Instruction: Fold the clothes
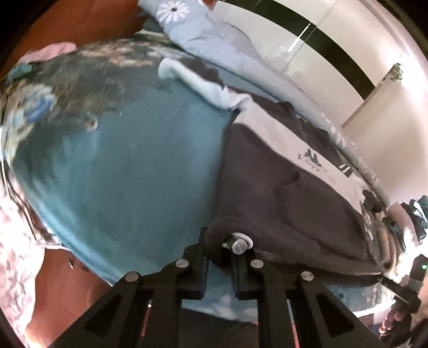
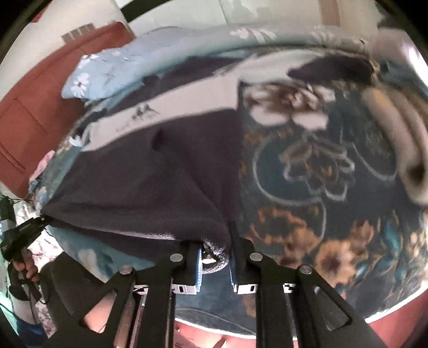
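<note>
Presently, your stock across the two wrist views reads as follows.

Item one: dark fleece garment (image 1: 281,192), with a pale panel and a small printed logo, spread on the bed (image 1: 139,171). Its near hem is lifted at two corners, one by each tool.

Item two: your left gripper (image 1: 219,254). Its jaws are clenched on a rolled corner of the fleece, and a white-and-metal fitting sits at the pinch; you cannot tell what that fitting is.

Item three: your right gripper (image 2: 214,257). Its jaws are likewise clamped on a bunched corner of the same garment (image 2: 149,192).

Left view only: plain teal sheet beside the fleece, a light blue towel (image 1: 198,83) lying just past the garment's far edge, a flowered pillow (image 1: 187,24) by the white wall, and pink cloth (image 1: 53,50) at the far bed edge. Your right tool (image 1: 412,281) shows small at the right rim, with fingers (image 1: 393,318) around its handle.

Right view only: dark floral bedspread (image 2: 321,166) to the garment's right, a red cabinet (image 2: 40,101) beyond the bed, and your left tool (image 2: 21,235) at the left rim.

Hard to read: a pale curved object (image 2: 401,150) at the right edge is smeared beyond naming. The logo lettering is too small. Both views are cut off by the lens circle, and the garment's far end is blurred.
</note>
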The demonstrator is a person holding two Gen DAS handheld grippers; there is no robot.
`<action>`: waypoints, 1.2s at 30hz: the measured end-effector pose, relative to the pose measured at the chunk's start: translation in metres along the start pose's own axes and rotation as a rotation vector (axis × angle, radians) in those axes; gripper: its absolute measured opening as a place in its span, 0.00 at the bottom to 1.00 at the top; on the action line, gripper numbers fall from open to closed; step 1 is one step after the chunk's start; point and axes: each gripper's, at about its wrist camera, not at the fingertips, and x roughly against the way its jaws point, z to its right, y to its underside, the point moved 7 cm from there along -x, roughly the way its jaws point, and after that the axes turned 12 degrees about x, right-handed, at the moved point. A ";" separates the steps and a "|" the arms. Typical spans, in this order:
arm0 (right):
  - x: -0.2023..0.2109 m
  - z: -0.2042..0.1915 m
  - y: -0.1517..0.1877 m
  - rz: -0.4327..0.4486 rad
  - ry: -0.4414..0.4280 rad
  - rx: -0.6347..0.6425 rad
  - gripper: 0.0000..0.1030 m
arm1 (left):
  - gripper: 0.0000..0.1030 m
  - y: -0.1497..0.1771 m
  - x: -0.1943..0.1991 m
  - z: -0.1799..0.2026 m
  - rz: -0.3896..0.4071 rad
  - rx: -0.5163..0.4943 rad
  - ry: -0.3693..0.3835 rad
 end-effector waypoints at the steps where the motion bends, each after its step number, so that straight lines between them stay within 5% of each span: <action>1: -0.004 0.002 0.005 -0.015 -0.001 -0.009 0.16 | 0.13 0.002 0.000 -0.003 -0.003 0.009 0.004; 17: 0.021 0.011 0.033 -0.076 0.009 0.020 0.18 | 0.17 0.005 0.020 -0.016 -0.067 -0.021 0.027; 26: 0.023 0.035 -0.024 0.060 -0.033 -0.056 0.18 | 0.34 -0.047 0.036 0.001 0.040 0.023 0.066; 28: 0.005 0.029 -0.045 0.059 -0.062 -0.052 0.19 | 0.42 -0.055 0.020 0.014 0.022 0.037 0.093; 36: -0.045 0.039 -0.090 0.033 -0.050 -0.065 0.29 | 0.43 -0.042 -0.040 0.026 -0.092 0.030 0.025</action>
